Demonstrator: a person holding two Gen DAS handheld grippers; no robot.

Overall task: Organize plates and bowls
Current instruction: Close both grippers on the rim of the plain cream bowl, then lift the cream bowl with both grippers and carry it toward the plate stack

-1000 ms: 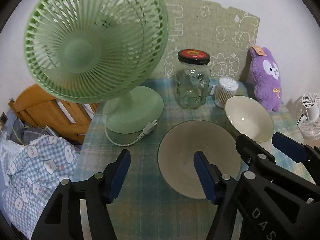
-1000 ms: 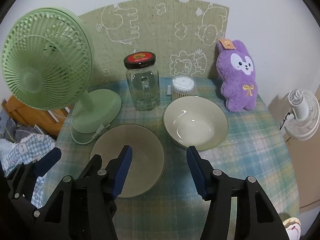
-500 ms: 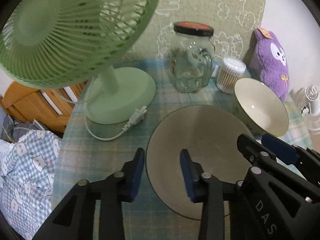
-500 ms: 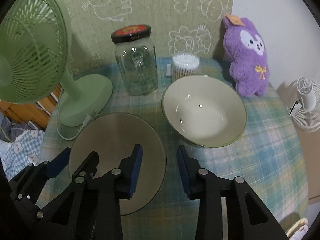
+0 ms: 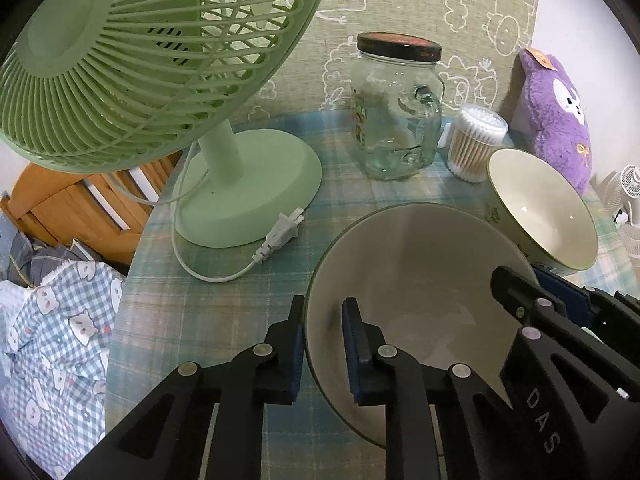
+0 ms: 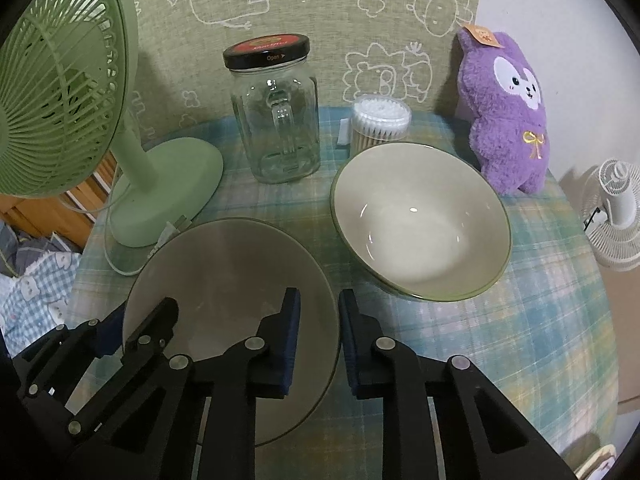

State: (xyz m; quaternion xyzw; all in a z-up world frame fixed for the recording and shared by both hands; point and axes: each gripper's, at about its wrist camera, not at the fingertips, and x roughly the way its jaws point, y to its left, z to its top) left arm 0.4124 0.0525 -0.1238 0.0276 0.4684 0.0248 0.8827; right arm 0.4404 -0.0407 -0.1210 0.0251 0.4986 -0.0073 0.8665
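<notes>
Grey-beige plate [image 6: 224, 280] lies near the table's [image 6: 540, 340] front edge, left gripper [image 5: 322, 352] and right gripper [image 6: 316, 340] just closed onto opposite rims. Uneven lifting could tip it against the bowl [image 6: 420, 220] beside it.

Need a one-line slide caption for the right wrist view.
Both grippers clamp opposite rims of the plate beside the bowl on the checked table.

A checked-cloth table [image 6: 540, 320] carries a plate [image 6: 224, 280]; behind the plate stand fan [image 6: 168, 188], jar [image 6: 276, 120], bowl [image 6: 420, 220].
</notes>
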